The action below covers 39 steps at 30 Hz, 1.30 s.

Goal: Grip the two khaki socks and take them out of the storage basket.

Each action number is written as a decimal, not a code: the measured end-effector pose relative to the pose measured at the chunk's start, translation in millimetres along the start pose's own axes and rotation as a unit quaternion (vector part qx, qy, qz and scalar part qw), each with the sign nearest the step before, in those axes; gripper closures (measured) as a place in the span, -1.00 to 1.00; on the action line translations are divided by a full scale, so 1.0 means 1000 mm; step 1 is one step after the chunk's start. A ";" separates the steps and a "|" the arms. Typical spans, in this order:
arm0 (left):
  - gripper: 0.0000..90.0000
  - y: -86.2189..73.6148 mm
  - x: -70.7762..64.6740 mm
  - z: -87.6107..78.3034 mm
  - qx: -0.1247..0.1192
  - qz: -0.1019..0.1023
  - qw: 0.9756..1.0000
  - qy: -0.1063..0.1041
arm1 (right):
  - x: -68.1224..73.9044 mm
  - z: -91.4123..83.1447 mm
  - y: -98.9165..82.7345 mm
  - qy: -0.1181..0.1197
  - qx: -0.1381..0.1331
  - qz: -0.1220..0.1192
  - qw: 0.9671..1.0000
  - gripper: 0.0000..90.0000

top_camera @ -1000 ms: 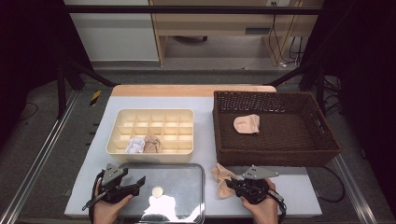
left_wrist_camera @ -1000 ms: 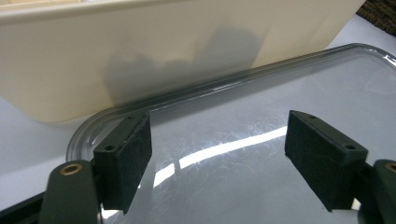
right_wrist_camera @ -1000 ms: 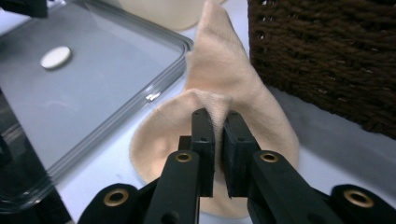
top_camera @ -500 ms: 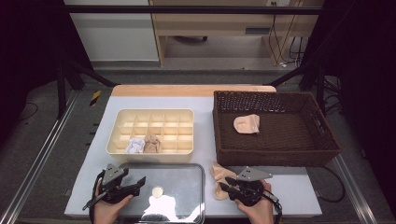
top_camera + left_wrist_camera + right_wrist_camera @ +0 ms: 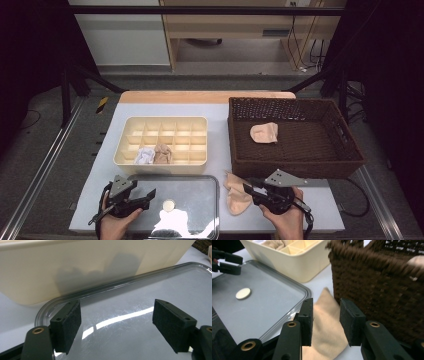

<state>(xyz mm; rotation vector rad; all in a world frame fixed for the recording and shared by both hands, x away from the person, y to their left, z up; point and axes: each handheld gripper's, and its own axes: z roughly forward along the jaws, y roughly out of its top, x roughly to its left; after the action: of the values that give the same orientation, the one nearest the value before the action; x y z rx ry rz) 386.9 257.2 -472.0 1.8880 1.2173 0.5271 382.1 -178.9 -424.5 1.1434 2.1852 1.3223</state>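
The beige sock (image 5: 237, 196) lies flat on the white worktop (image 5: 320, 215), between the clear lid (image 5: 192, 197) and the wicker basket (image 5: 350, 165). My right gripper (image 5: 325, 320) has just been opening; its jaws stand apart above the sock, released, gripping nothing. My left gripper (image 5: 116, 326) hangs wide open over the lid, nothing between its pads. Another sock (image 5: 264, 132) rests in the basket, two more in the cream divided box (image 5: 165, 122). I read no writing or labels anywhere.
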 end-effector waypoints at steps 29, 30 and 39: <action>-0.50 -0.001 0.002 0.001 0.002 -0.003 1.000 -0.016 | -0.044 0.003 0.109 -0.067 -0.041 0.009 0.997 0.35; -0.50 -0.001 0.002 0.001 0.001 -0.002 1.000 -0.015 | -0.046 0.004 0.111 -0.072 -0.042 0.011 0.996 0.34; -0.50 -0.001 0.002 0.001 0.000 -0.002 1.000 -0.016 | -0.068 0.012 0.127 -0.092 -0.040 0.024 0.995 0.33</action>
<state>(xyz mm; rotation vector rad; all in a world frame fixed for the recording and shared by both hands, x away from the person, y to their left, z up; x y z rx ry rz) 388.0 258.7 -473.4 1.8873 1.2005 0.4926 489.7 -194.0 -329.9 1.2417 1.9689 1.2565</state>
